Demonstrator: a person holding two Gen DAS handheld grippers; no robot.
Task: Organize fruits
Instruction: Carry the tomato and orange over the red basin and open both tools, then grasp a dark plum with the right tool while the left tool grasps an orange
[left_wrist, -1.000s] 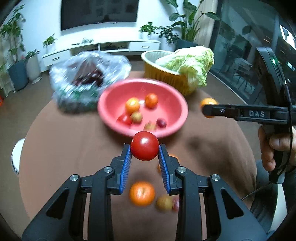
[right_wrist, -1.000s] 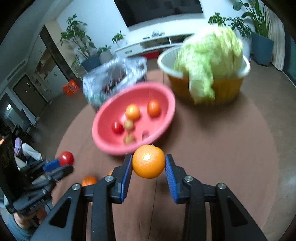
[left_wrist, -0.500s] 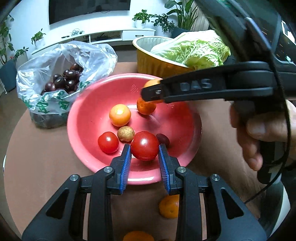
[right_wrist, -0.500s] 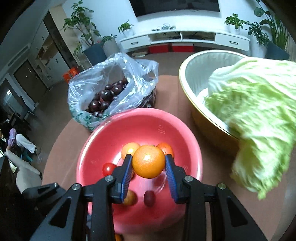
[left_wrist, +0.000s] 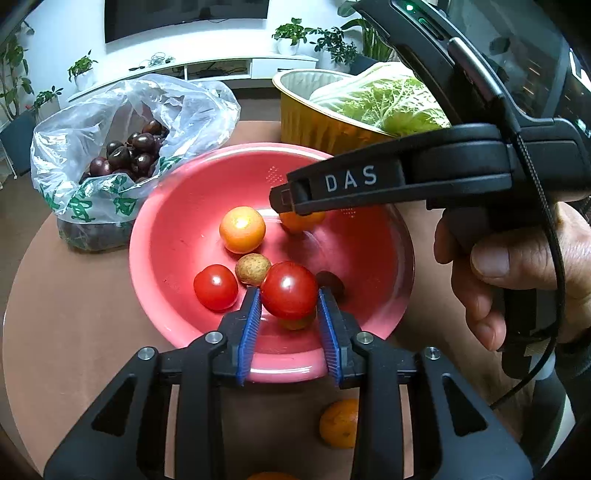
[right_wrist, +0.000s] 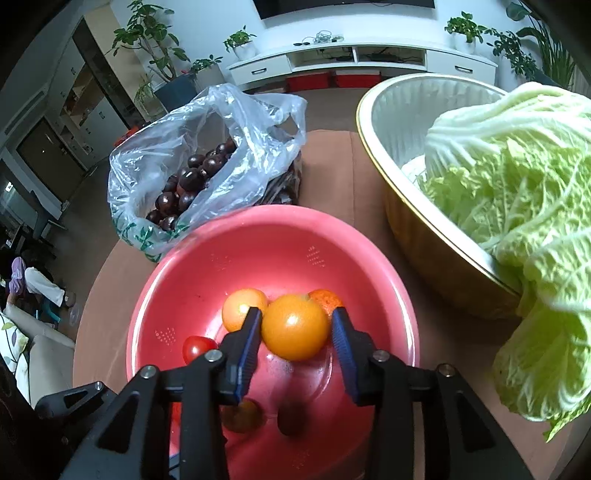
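**Both tongs over the pink bowl, fruit between the blue pads**

Leftmost on the round brown table (left_wrist: 74, 314) sits a crinkled clear plastic bag (left_wrist: 122, 122) with green print, full of dark purple plums (left_wrist: 136, 151). Beside it stands the wide pink plastic bowl (left_wrist: 173, 236), holding a yellow-orange round fruit (left_wrist: 242, 229), a small red tomato (left_wrist: 215, 287), a little tan speckled fruit (left_wrist: 253, 269) and a dark plum (left_wrist: 330, 282).

Over the bowl's near side, the left gripper (left_wrist: 289, 319) has its blue ribbed pads (left_wrist: 250, 325) narrowly set around a glossy red tomato (left_wrist: 289, 290); the jaws are just starting to part, the left pad touching the fruit, the right one at its edge.

Further right, the right gripper (right_wrist: 295, 334), held in a person's hand (left_wrist: 517, 266), hangs above the bowl's middle. Its jaws are opening: a smooth orange citrus fruit (right_wrist: 295, 326) is between the pads, brushing the left one, with a clear gap at the right one.

Rightmost, a gold foil basin (right_wrist: 399, 125) carries a pale green napa cabbage (right_wrist: 517, 184) that spills over its rim. Another orange fruit (left_wrist: 340, 422) lies on the table near the bowl.
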